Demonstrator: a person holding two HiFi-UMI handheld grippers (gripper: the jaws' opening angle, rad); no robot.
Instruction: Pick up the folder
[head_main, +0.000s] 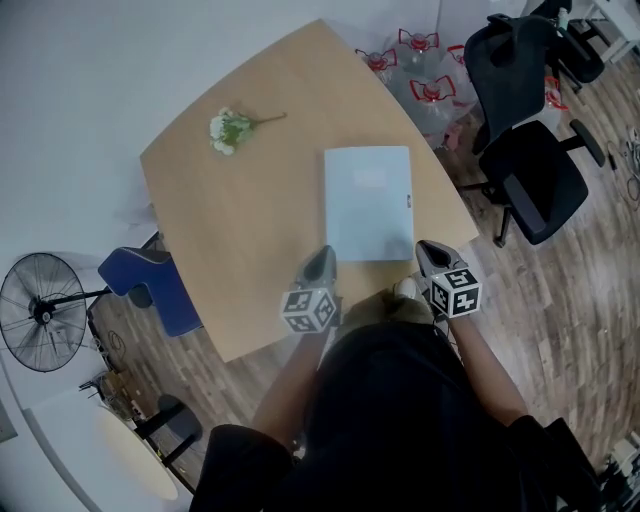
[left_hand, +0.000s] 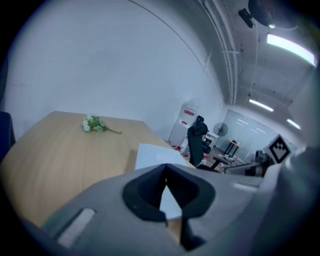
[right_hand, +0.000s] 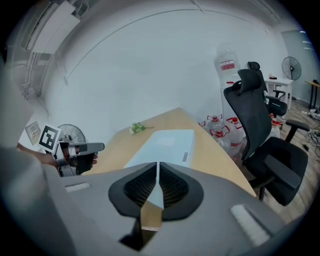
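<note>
Both the left gripper (head_main: 322, 262) and the right gripper (head_main: 432, 252) were shut and empty, with the blue folder (head_main: 368, 203) lying just ahead.

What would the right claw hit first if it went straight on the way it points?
Probably the folder: the shut right claw points down at its near edge. Depth is unclear; it might meet the table just before.

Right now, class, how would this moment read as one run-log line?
stage: pre-grasp | folder: flat on table, not held | left gripper: shut, empty | right gripper: shut, empty
</note>
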